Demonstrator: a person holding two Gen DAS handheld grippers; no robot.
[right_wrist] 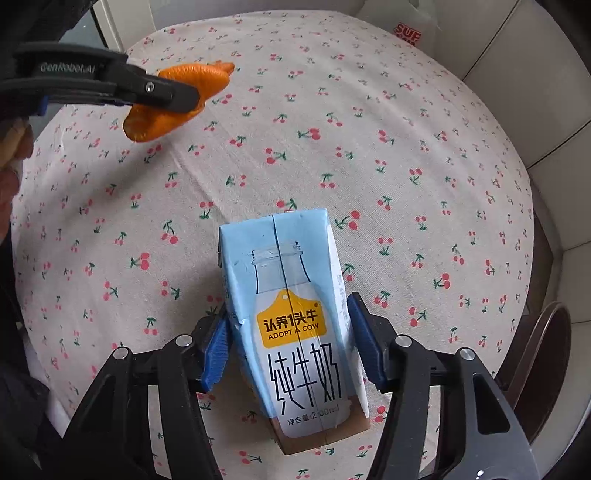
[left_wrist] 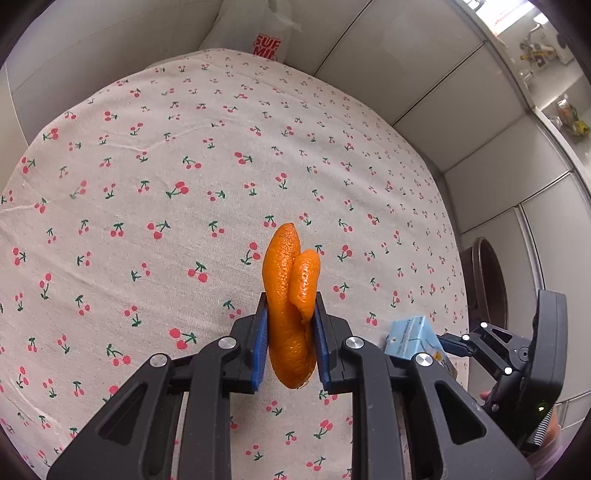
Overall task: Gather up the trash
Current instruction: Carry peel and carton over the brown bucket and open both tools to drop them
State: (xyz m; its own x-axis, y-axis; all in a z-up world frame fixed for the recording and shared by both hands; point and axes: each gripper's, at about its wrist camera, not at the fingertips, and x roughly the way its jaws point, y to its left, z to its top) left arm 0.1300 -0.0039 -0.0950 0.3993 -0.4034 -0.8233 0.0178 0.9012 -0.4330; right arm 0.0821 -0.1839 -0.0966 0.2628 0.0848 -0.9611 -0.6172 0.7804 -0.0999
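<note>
My left gripper (left_wrist: 290, 332) is shut on a curled orange peel (left_wrist: 291, 295) and holds it above the round table. In the right wrist view the same peel (right_wrist: 173, 110) hangs from the left gripper (right_wrist: 184, 98) at the upper left. My right gripper (right_wrist: 288, 343) is shut on a light blue milk carton (right_wrist: 295, 325), held above the cloth. The carton (left_wrist: 413, 338) also shows at the right in the left wrist view, with the right gripper (left_wrist: 454, 341) on it.
The table wears a cherry-print cloth (left_wrist: 184, 184). A white plastic bag with red letters (left_wrist: 258, 33) stands at the table's far edge, also in the right wrist view (right_wrist: 410, 29). A brown round stool (right_wrist: 546, 354) stands beside the table. White cabinets (left_wrist: 461, 110) stand behind.
</note>
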